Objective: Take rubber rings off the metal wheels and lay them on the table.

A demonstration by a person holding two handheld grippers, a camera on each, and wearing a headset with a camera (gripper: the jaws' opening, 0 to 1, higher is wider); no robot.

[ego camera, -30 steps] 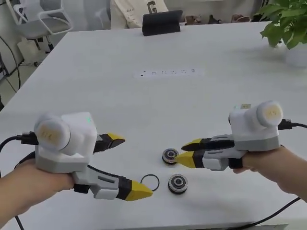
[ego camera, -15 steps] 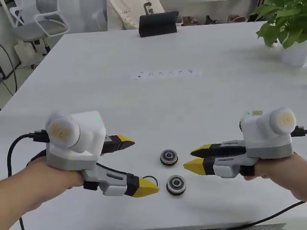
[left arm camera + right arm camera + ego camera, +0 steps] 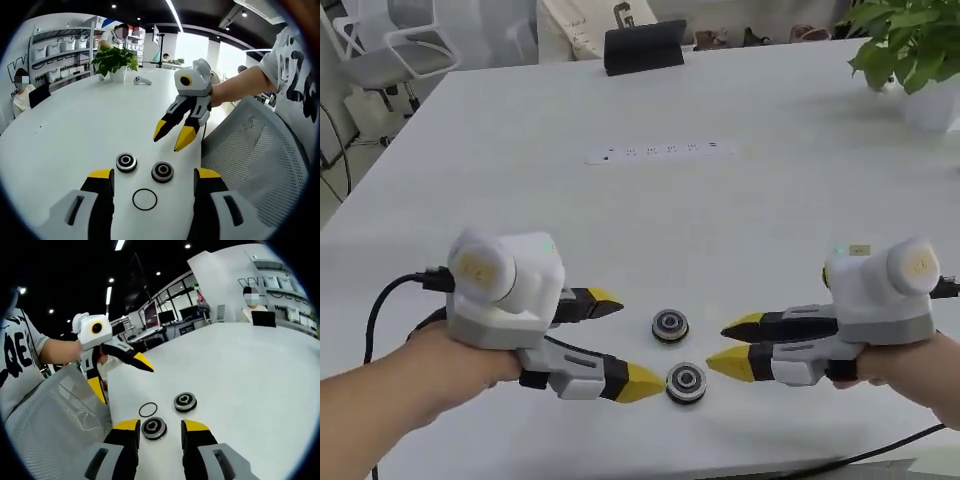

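White counter [image 3: 670, 220], two small metal wheels low in the centre of the head view: the upper wheel [image 3: 670, 324] sits just above the lower wheel [image 3: 685, 381], close together but apart. Each shows a dark outer band.

A loose black rubber ring [image 3: 145, 199] lies flat on the counter at the bottom centre of the left gripper view. It is between the jaws of my left tongs and just below the two wheels.

My left tongs [image 3: 625, 340] reach in from the lower left of the head view, spread wide and holding nothing. My right tongs [image 3: 728, 344] reach in from the lower right, parted by a moderate gap and also empty. Their yellow tips are just right of the wheels.

In the right gripper view the lower wheel lies at the bottom centre between the jaw tips; I cannot tell whether they touch it.

A potted plant [image 3: 905, 40] stands at the upper right of the head view, and a socket strip [image 3: 660, 152] lies at upper centre.
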